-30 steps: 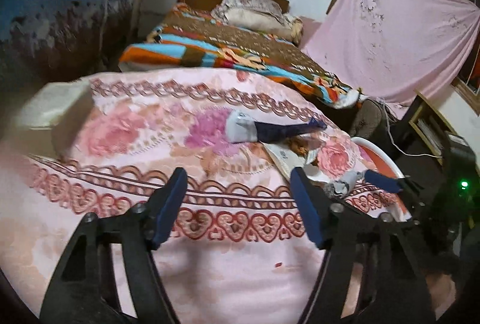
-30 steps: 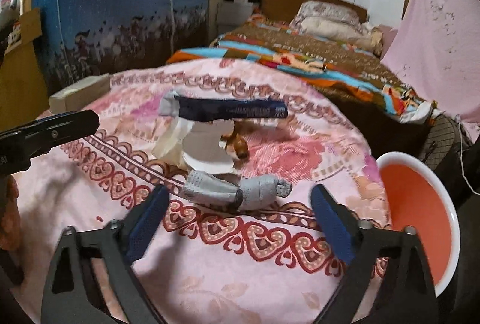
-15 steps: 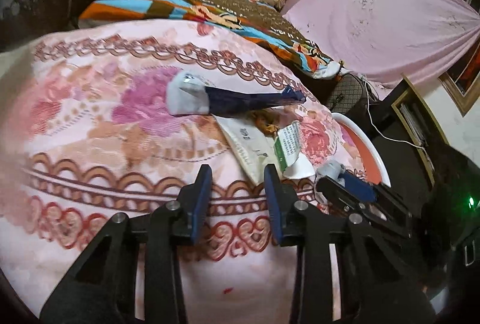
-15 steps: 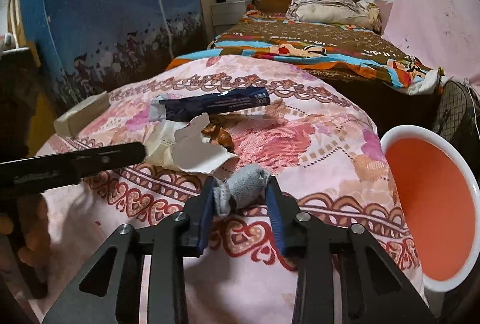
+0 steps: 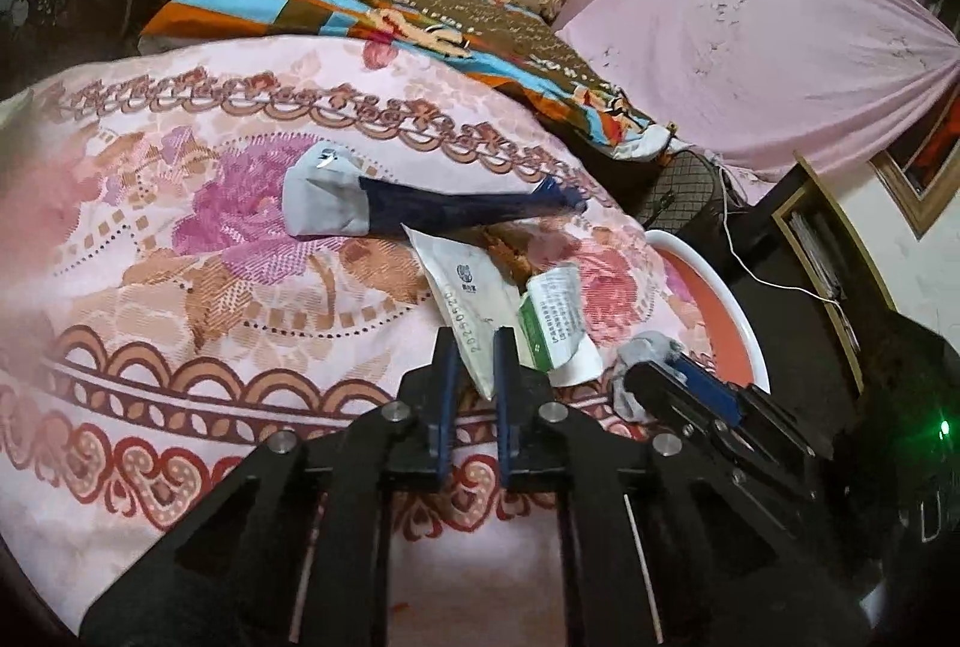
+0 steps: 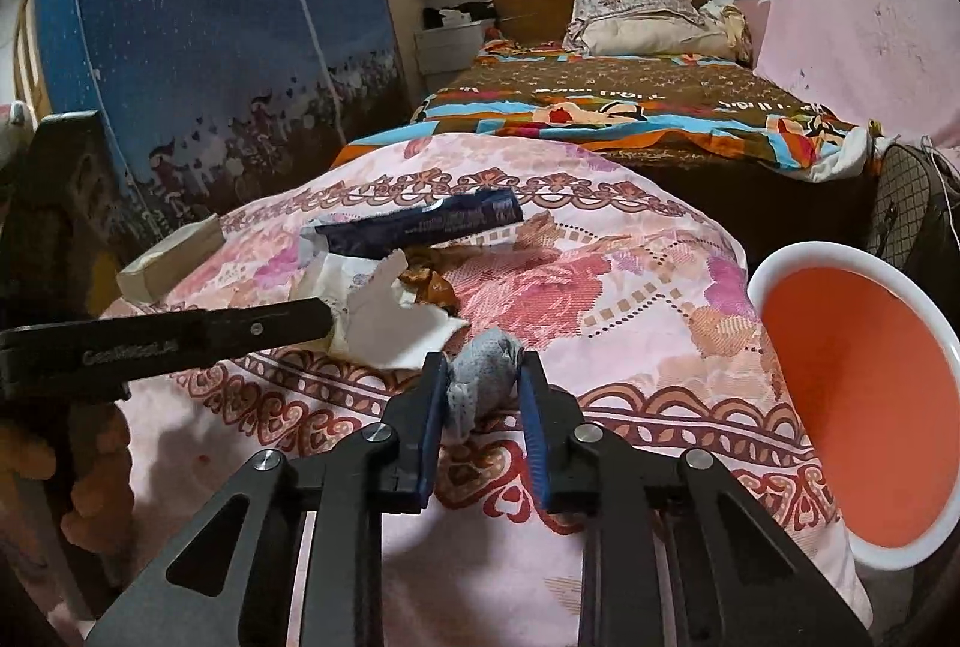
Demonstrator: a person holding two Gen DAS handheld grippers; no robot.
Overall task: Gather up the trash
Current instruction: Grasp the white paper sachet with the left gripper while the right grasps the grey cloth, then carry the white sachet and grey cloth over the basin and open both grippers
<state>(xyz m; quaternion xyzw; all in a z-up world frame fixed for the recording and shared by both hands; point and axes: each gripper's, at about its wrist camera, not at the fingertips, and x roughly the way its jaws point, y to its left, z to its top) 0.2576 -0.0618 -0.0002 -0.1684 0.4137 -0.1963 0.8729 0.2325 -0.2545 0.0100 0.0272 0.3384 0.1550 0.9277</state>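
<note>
Right wrist view: a grey crumpled wad (image 6: 483, 386) is pinched by the right gripper (image 6: 483, 395) above the floral quilt (image 6: 630, 287), beside an orange-lined white bin (image 6: 864, 347) seen holding nothing. The white wrapper (image 5: 465, 308) is apparently nipped at its edge by the left gripper (image 5: 474, 365).

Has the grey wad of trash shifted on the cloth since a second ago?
Yes. The grey wad, lying flat by the white paper before, is now bunched between the right gripper pads, nearer the brown border.
</note>
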